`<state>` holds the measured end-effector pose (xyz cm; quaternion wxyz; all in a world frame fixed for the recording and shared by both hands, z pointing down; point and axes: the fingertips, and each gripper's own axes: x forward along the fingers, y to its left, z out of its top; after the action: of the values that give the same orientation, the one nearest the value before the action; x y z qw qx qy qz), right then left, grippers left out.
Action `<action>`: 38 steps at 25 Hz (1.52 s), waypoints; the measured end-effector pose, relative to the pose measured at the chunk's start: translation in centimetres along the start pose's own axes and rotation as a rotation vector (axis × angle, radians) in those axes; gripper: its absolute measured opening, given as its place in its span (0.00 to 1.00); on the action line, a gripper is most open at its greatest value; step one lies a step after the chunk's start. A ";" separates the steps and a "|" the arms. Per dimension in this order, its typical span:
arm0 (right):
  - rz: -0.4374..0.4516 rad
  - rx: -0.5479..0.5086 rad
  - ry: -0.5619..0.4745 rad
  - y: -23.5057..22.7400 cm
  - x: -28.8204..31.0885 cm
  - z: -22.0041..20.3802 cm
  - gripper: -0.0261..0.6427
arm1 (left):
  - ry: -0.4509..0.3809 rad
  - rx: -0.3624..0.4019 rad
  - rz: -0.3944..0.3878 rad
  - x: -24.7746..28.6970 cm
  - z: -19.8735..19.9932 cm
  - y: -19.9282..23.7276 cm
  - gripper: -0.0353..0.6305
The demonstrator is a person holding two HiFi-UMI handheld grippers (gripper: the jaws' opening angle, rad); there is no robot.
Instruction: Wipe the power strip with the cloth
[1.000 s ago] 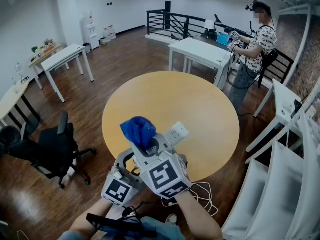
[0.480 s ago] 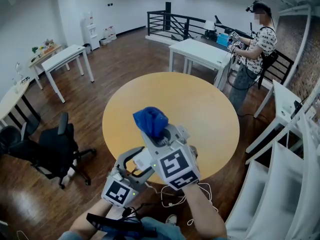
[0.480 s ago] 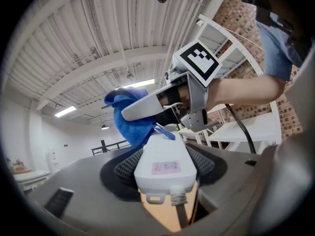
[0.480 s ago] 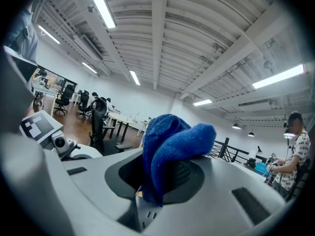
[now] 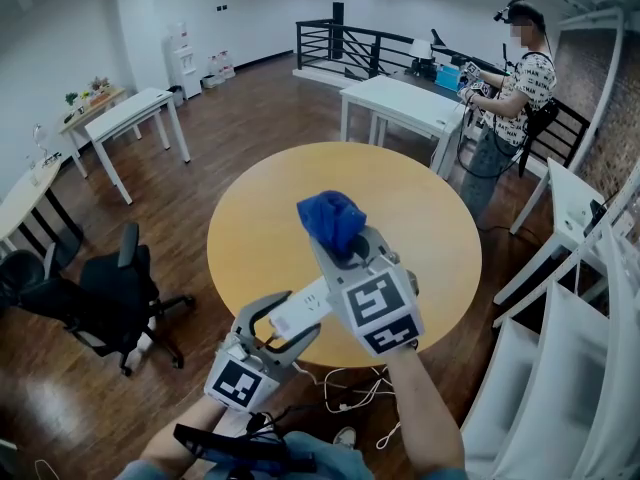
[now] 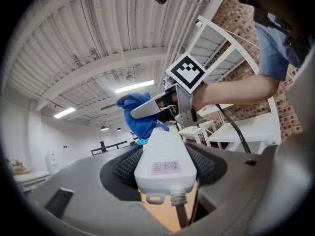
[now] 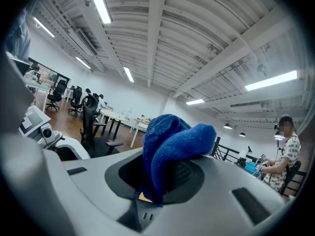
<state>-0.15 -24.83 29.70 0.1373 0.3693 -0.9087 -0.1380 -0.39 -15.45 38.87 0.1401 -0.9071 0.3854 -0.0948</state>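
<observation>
Head view: left tongs [image 5: 285,326] pinch the white power strip [image 5: 305,310]; right tongs [image 5: 350,250] pinch the blue cloth [image 5: 330,218] above the round worktop [image 5: 260,218].

A black office chair [image 5: 110,303] stands beside the round wooden table [image 5: 270,208]; a person [image 5: 515,88] stands beyond.

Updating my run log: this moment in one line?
left gripper: grips power strip | right gripper: grips cloth | over table
</observation>
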 end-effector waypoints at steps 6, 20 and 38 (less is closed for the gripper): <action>-0.052 0.029 -0.005 -2.6 -0.5 -0.4 0.15 | -0.011 0.005 -0.002 -0.1 0.3 -0.2 0.48; -0.144 0.108 -0.031 -5.8 -2.6 -1.8 0.15 | -0.005 -0.005 0.007 -0.3 0.1 0.0 0.48; -0.278 0.282 -0.114 -8.3 -6.8 -3.8 0.15 | -0.023 -0.016 0.020 -0.6 -0.2 0.0 0.48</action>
<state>11.13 -26.34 29.32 0.0125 0.4984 -0.8655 -0.0478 -0.84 -15.05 39.02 0.1381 -0.9053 0.3938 -0.0798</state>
